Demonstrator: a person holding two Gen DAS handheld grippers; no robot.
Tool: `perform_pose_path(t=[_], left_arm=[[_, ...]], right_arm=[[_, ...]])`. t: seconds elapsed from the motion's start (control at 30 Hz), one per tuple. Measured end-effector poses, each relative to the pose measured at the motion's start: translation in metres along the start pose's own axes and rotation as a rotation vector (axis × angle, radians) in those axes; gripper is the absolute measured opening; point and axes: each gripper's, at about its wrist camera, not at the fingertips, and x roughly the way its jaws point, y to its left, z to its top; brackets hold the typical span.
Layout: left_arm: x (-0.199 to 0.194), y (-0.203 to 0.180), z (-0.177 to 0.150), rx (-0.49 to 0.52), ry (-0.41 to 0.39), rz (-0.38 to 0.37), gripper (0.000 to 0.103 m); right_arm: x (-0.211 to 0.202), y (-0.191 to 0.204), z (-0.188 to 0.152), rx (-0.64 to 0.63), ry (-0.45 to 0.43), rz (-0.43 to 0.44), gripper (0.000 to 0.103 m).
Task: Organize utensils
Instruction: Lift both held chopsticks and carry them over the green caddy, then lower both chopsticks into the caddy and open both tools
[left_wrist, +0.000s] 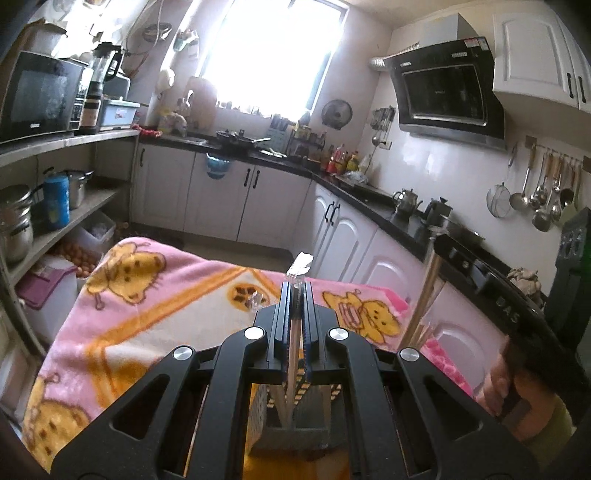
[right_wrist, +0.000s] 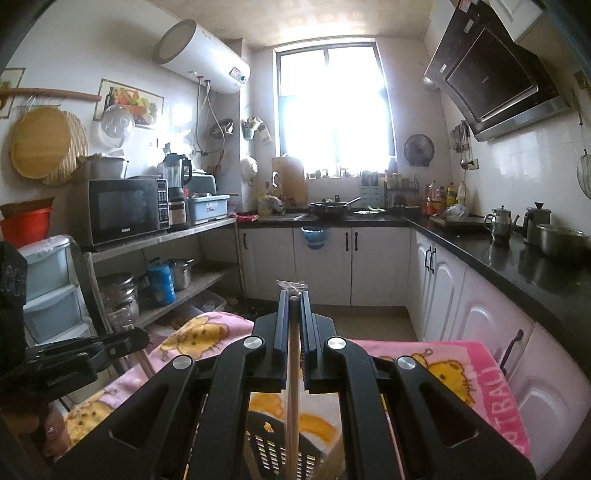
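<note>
The thing that matters most is the dark holder with little holes (left_wrist: 291, 435), low in the middle of the left wrist view, right under the left claw (left_wrist: 296, 286). That claw is squeezed tight on a thin pale stick, likely a chopstick in a clear wrapper (left_wrist: 295, 347); the wrapper's crinkly tip pokes out past the claw tips toward the middle of the frame. The stick's long line runs from the claw tips down the middle of the frame and into the holder, where other pale sticks seem to stand. So the left claw is the nearer one to the holder, and I think its stick only needs to go a bit lower and then be let go. In the right wrist view, the right claw (right_wrist: 294, 295) is squeezed tight on its own long wooden stick (right_wrist: 293, 387), which also points straight down the middle of the frame to the same holder (right_wrist: 273, 443) at the bottom. The holder sits on a pink blanket with yellow bears (left_wrist: 155, 295). At the right edge of the left wrist view, the right claw's hand (left_wrist: 498, 380) is close by, so the two could bump
</note>
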Motion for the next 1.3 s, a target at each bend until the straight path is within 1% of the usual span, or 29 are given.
perform_pose_path(t=[0.13, 0.27, 0.37, 0.47, 0.6, 0.8, 1.0, 1.07, 1.3], left_arm=[[0.004, 0.001, -0.007, 0.003, 0.029, 0.012, 0.001], [0.001, -0.001, -0.014, 0.032, 0.014, 0.012, 0.001], [0.002, 0.002, -0.020, 0.028, 0.016, 0.018, 0.001], [0.005, 0.011, -0.030, -0.019, 0.025, 0.012, 0.001], [0.015, 0.016, -0.040, -0.039, 0.055, 0.017, 0.001], [0.020, 0.015, -0.049, -0.041, 0.061, 0.014, 0.001], [0.019, 0.014, -0.052, -0.040, 0.065, 0.010, 0.001], [0.019, 0.014, -0.054, -0.043, 0.073, 0.007, 0.001], [0.022, 0.014, -0.060, -0.057, 0.095, 0.001, 0.001]], right_arm=[[0.004, 0.002, -0.009, -0.022, -0.017, -0.011, 0.006], [0.007, 0.004, -0.024, -0.047, -0.019, -0.008, 0.006], [0.009, 0.007, -0.034, -0.063, -0.020, -0.004, 0.006], [0.013, 0.009, -0.041, -0.065, -0.001, 0.005, 0.006], [0.017, 0.010, -0.046, -0.033, 0.034, 0.025, 0.006], [0.016, 0.005, -0.054, -0.022, 0.096, 0.025, 0.006], [0.020, -0.013, -0.061, 0.075, 0.191, 0.028, 0.006], [0.019, -0.015, -0.063, 0.084, 0.212, 0.035, 0.006], [0.011, -0.014, -0.065, 0.073, 0.233, 0.025, 0.006]])
